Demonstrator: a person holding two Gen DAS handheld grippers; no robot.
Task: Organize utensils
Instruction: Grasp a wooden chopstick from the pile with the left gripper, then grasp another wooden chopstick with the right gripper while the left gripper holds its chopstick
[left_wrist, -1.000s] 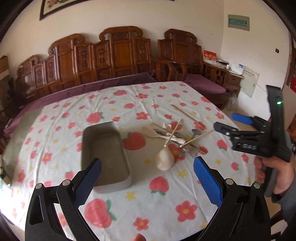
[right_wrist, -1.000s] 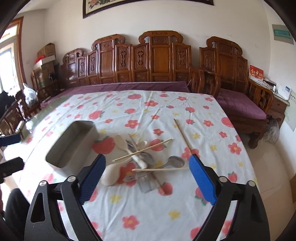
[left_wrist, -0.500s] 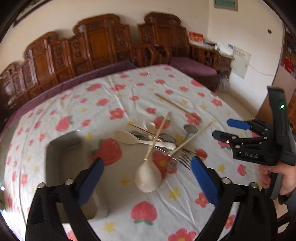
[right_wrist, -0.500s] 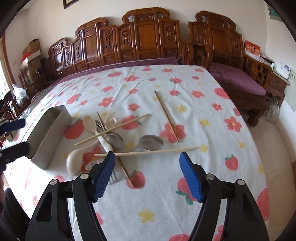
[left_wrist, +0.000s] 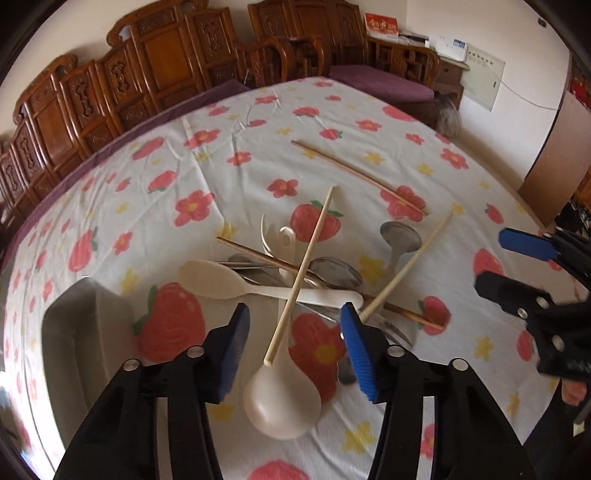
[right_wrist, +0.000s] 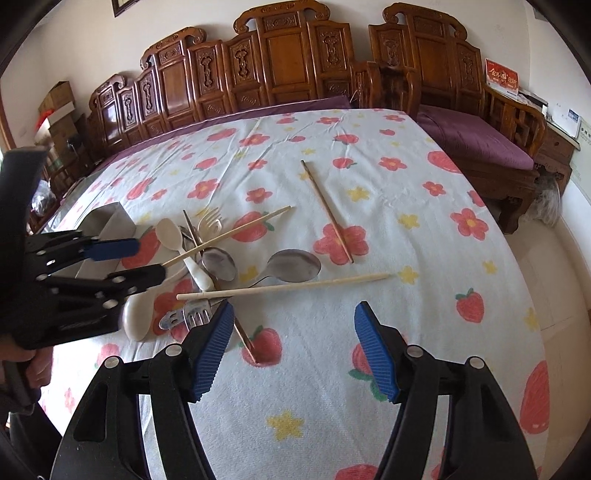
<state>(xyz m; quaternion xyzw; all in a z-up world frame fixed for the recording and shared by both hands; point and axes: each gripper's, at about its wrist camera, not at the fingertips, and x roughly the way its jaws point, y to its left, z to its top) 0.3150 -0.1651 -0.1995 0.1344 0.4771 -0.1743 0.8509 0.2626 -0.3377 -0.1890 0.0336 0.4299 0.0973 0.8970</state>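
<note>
Utensils lie heaped on the flowered tablecloth: a cream ladle (left_wrist: 282, 398), a white paddle spoon (left_wrist: 214, 278), metal spoons (left_wrist: 400, 236), a fork (right_wrist: 195, 314) and several chopsticks. My left gripper (left_wrist: 295, 321) hovers low over the heap with its jaws closing. A pale chopstick (left_wrist: 299, 280) and the ladle's handle lie between its blue pads, which do not touch them. My right gripper (right_wrist: 294, 317) stands open over the cloth just before another pale chopstick (right_wrist: 284, 286). A brown chopstick's tip lies under its gap. The left gripper (right_wrist: 147, 258) also shows at the left of the right wrist view.
A grey metal tray (left_wrist: 74, 332) stands left of the heap. One brown chopstick (right_wrist: 327, 210) lies apart, further back. Carved wooden benches (right_wrist: 280, 62) with purple cushions line the table's far side and right. The table's right edge drops to the floor.
My left gripper has dropped and moved right from the tray to the utensil heap, and its jaws have narrowed. The right gripper sank toward the cloth and narrowed a little.
</note>
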